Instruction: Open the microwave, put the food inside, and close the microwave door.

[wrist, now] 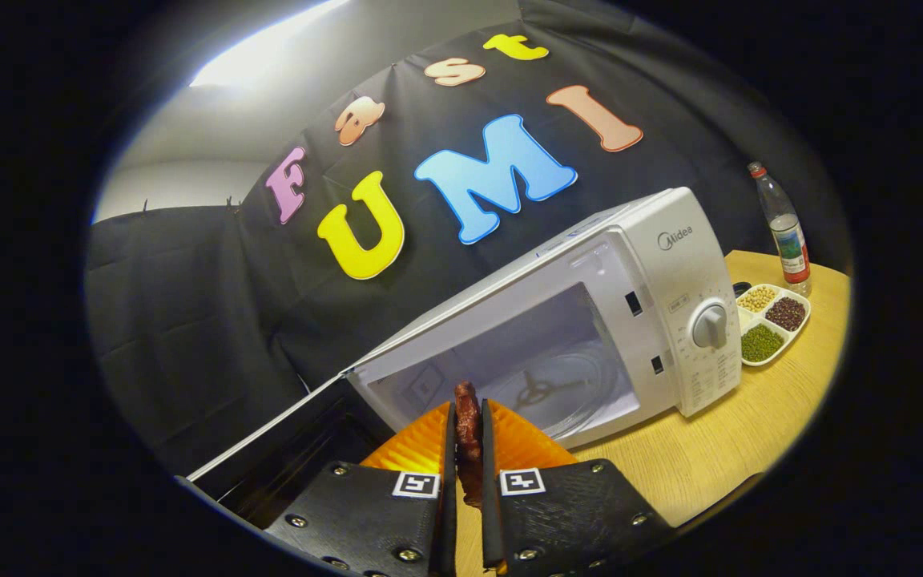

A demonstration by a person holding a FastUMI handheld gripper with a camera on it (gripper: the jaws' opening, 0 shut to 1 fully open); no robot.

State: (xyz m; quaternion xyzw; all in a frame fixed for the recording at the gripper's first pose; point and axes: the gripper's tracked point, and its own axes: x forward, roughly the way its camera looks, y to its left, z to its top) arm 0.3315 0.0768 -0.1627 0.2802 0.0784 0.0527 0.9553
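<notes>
A white microwave (670, 264) stands on the wooden table (718, 449) with its door (285, 457) swung wide open to the left of the fingers. Its bare cavity with the glass turntable (566, 393) lies just beyond the fingertips. My gripper (468, 417) is shut on a dark reddish-brown piece of food (468, 437), which is pinched upright between both fingers and pokes out above their tips. The food hangs in front of the cavity's mouth, outside it.
A white divided dish (774, 320) with beans and grains in its compartments sits to the right of the microwave. Behind that dish stands a clear bottle (783, 228) with a red cap. Bare tabletop lies in front of the microwave's control panel (706, 336).
</notes>
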